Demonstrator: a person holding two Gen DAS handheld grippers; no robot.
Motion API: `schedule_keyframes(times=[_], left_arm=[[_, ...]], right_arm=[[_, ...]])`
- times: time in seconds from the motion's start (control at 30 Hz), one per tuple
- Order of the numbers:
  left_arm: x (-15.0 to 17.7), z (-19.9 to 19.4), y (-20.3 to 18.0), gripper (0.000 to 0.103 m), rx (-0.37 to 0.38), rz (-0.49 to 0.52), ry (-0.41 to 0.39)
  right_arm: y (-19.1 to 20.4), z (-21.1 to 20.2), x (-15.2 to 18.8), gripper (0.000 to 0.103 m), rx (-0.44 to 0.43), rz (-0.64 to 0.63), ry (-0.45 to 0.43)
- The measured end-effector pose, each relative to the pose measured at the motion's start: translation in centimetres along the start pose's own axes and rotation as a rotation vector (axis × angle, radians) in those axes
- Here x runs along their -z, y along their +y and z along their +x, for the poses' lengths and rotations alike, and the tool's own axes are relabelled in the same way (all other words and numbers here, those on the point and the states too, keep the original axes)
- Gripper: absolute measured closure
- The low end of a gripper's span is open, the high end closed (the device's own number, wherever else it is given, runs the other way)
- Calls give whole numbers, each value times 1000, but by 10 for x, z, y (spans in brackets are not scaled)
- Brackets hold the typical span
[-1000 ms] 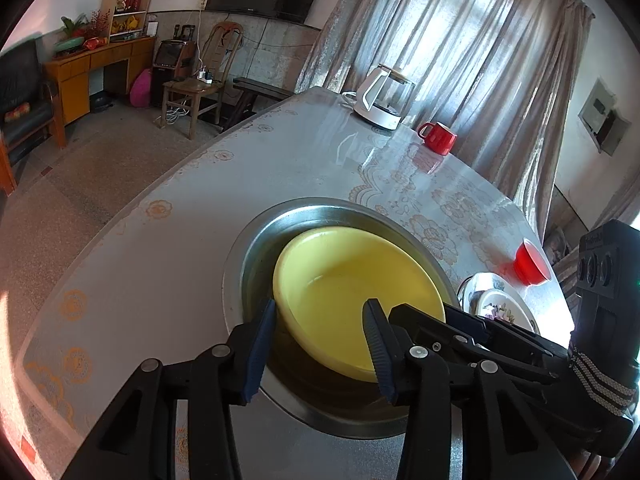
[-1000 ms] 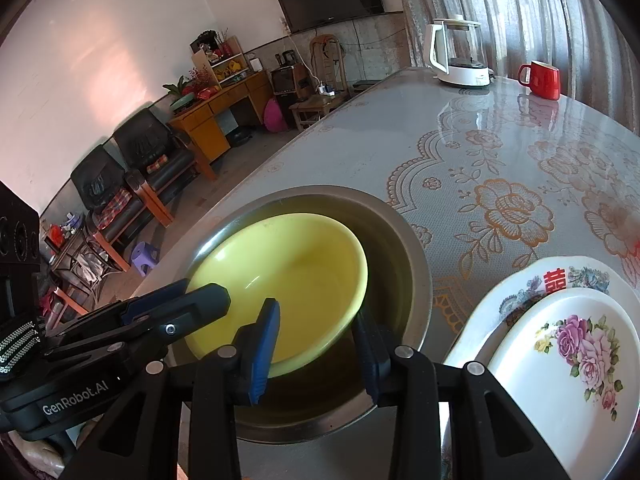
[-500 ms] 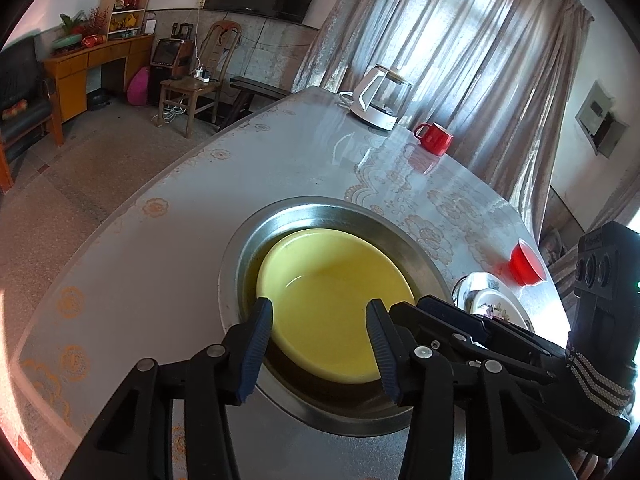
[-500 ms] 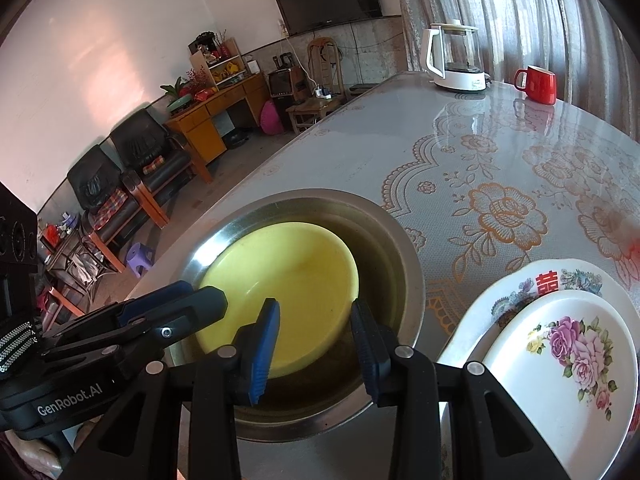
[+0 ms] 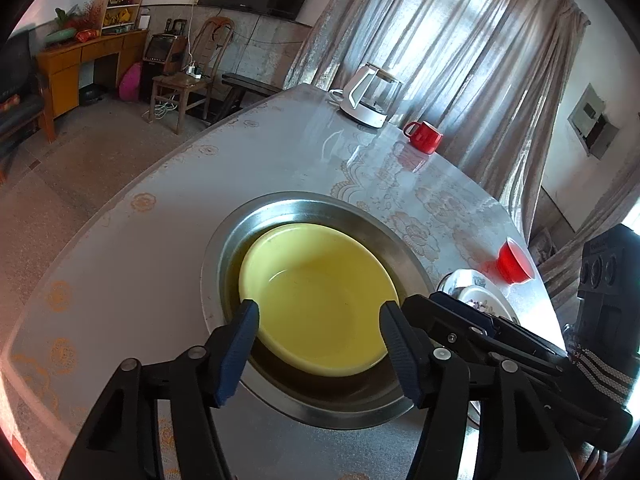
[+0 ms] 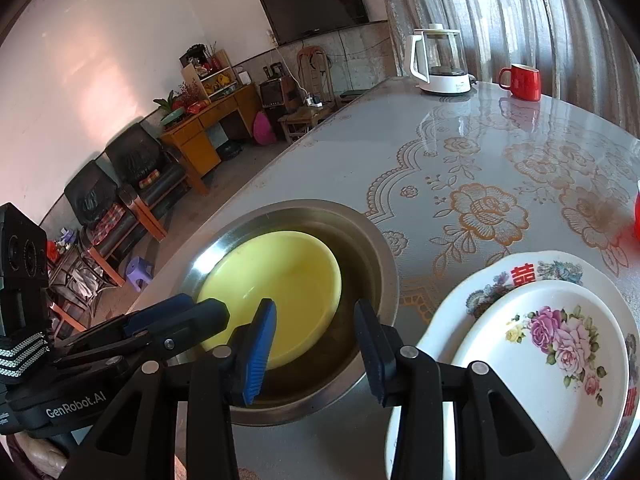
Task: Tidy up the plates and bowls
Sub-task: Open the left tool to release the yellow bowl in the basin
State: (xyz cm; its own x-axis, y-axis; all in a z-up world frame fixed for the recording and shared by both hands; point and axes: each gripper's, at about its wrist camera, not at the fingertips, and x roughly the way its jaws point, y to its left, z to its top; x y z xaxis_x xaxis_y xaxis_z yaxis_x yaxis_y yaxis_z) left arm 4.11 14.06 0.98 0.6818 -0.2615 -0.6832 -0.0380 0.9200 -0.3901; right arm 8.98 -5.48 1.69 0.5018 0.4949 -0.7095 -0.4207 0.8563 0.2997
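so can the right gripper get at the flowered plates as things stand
Probably yes: the right gripper is open and empty, the stacked flowered plates lie uncovered just beside it, and nothing stands between them.

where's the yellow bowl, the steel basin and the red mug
yellow bowl (image 5: 320,296), left wrist view, on its inner floor
steel basin (image 6: 376,248), right wrist view, on its right rim
red mug (image 6: 524,82), right wrist view, on its side wall
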Motion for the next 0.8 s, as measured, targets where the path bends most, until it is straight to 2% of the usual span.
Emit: schedule_keyframes(times=[0.13, 0.27, 0.53, 0.8], left_arm=[[1, -3, -3, 37, -11, 9, 2], [0, -5, -3, 35, -21, 14, -1], [3, -9, -16, 35, -77, 88, -10], [5, -10, -32, 35, -77, 142, -10]], right_arm=[[-3, -4, -1, 61, 8, 7, -9], [-14, -8, -1, 49, 5, 45, -14], [-32, -27, -1, 47, 23, 98, -53], [-57, -43, 2, 46, 62, 148, -72]])
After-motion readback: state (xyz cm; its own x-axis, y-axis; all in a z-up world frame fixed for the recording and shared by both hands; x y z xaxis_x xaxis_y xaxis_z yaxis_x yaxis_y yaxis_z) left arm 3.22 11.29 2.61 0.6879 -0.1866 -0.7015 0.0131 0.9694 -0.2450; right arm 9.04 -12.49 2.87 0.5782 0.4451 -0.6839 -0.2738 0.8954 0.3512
